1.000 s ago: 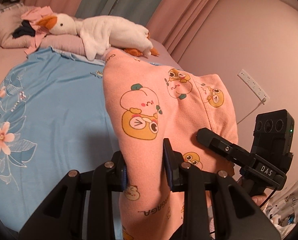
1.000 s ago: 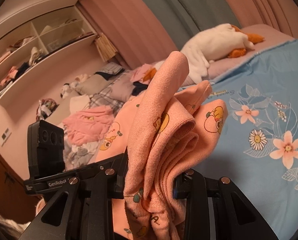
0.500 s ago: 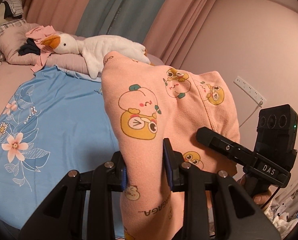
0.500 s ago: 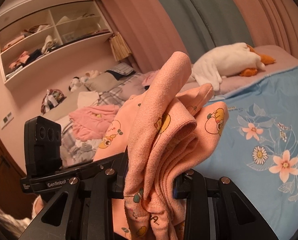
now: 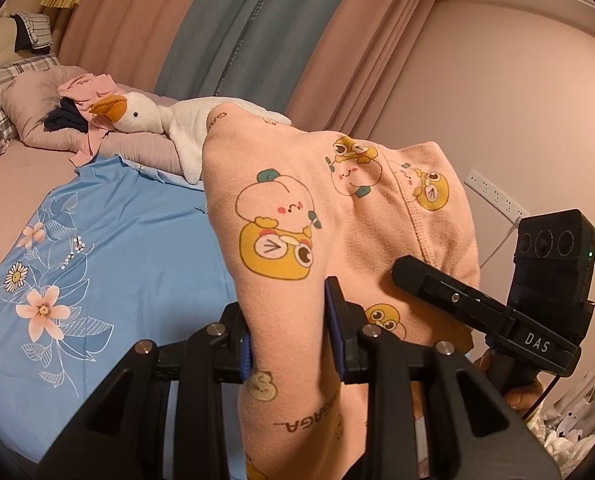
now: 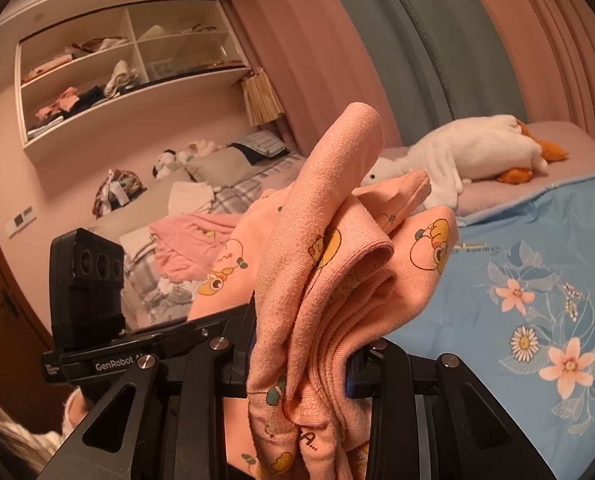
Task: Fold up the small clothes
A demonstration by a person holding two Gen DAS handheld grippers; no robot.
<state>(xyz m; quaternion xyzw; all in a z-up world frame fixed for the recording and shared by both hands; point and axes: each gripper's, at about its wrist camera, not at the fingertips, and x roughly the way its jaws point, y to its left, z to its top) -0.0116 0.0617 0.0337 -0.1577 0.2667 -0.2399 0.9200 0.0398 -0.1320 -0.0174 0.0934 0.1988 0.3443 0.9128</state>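
both grippers pinch the same peach garment (image 5: 337,216), held up in the air above the blue sheet (image 5: 109,248), likely to let it hang straight before folding. the left gripper (image 5: 291,336) nips one smooth layer; only the right view shows the right gripper (image 6: 301,356) clamping a bunched wad, and the clothes pile (image 6: 189,240) behind it.

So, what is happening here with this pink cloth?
A person holds a gripper in each hand, and both are shut on one peach garment printed with cartoon figures. The left gripper pinches one part, the right gripper a bunched part. The garment hangs lifted above the blue floral sheet, not yet folded.
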